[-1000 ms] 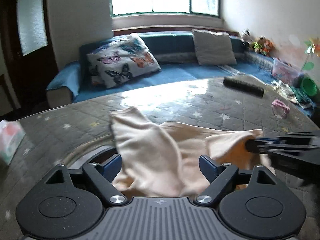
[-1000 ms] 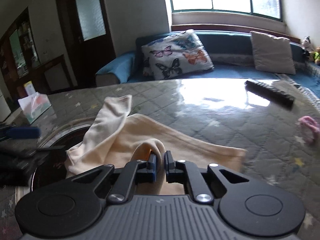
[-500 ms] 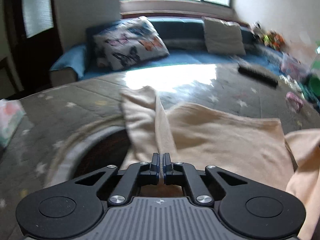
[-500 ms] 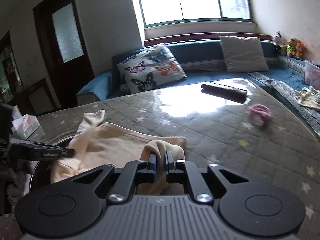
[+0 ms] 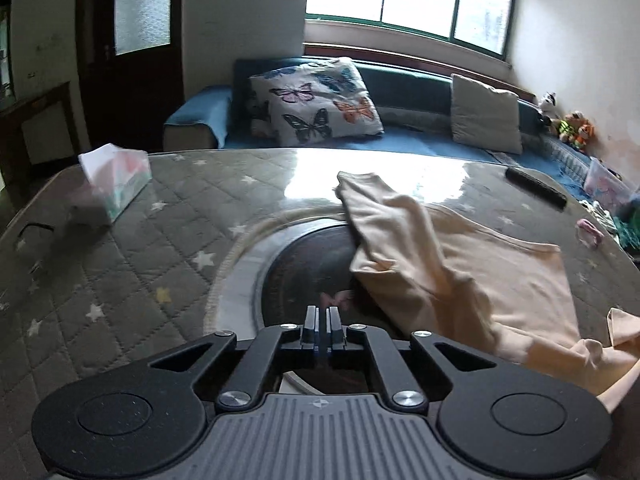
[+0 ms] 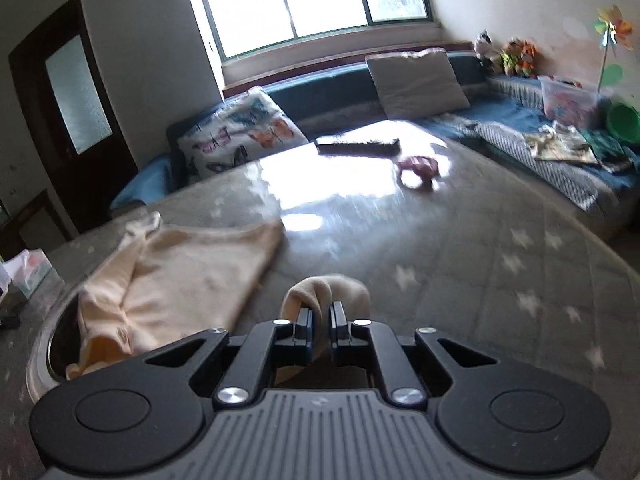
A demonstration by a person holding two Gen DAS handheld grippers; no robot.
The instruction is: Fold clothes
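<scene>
A cream long-sleeved garment (image 5: 472, 268) lies spread on the quilted star-patterned table, one sleeve (image 5: 376, 200) stretched toward the far side. It also shows in the right wrist view (image 6: 188, 268). My left gripper (image 5: 322, 320) is shut with nothing visible between its fingers, above the dark round inset, left of the garment. My right gripper (image 6: 321, 318) is shut on a bunched fold of the cream garment (image 6: 326, 288), held near the table's right side.
A tissue box (image 5: 116, 180) stands at the far left of the table. A black remote (image 6: 356, 146) and a pink hair tie (image 6: 418, 166) lie at the far right. A dark round inset (image 5: 312, 276) sits mid-table. A blue sofa with cushions (image 5: 316, 100) runs behind.
My left gripper closed near the sleeve, then drew back left and now shows no cloth. My right gripper has carried its fold of the garment to the right.
</scene>
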